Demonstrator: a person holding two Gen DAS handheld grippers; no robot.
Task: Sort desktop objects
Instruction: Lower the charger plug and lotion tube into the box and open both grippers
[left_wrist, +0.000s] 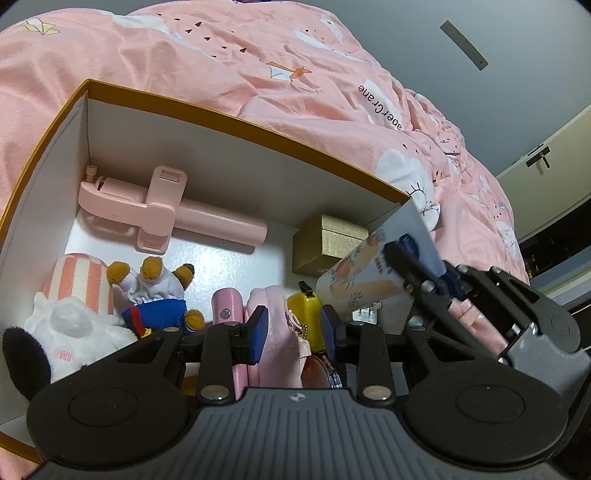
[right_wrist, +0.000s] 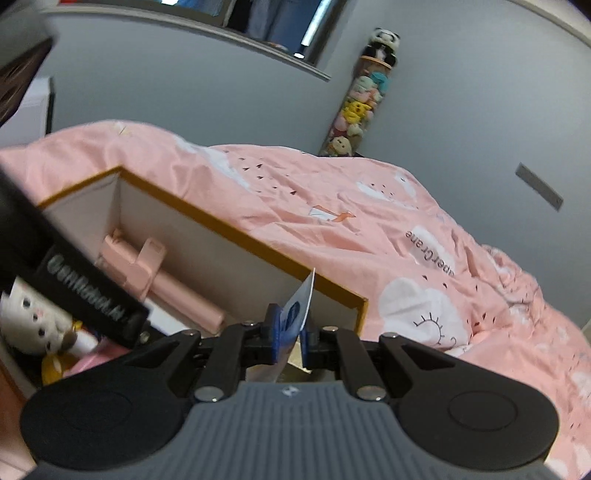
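Observation:
An open white box with an orange rim (left_wrist: 258, 123) lies on a pink bedspread. My right gripper (left_wrist: 417, 262) is shut on the flat crimped end of a peach-patterned cream tube (left_wrist: 365, 275), held tilted over the box's right corner. The right wrist view shows that blue-and-white tube end (right_wrist: 301, 302) pinched between the pads of my right gripper (right_wrist: 290, 332). Low over the box's near side, my left gripper (left_wrist: 294, 328) has its jaws partly apart. A pink pouch (left_wrist: 277, 314) lies behind the gap, and the right pad does not visibly touch it.
Inside the box are a pink selfie stick (left_wrist: 166, 218), a small gold box (left_wrist: 328, 240), a striped white plush (left_wrist: 74, 306), a bear in blue (left_wrist: 159, 295), a pink case (left_wrist: 227, 306) and a yellow item (left_wrist: 306, 310). The left gripper's black housing (right_wrist: 74, 273) crosses the right wrist view.

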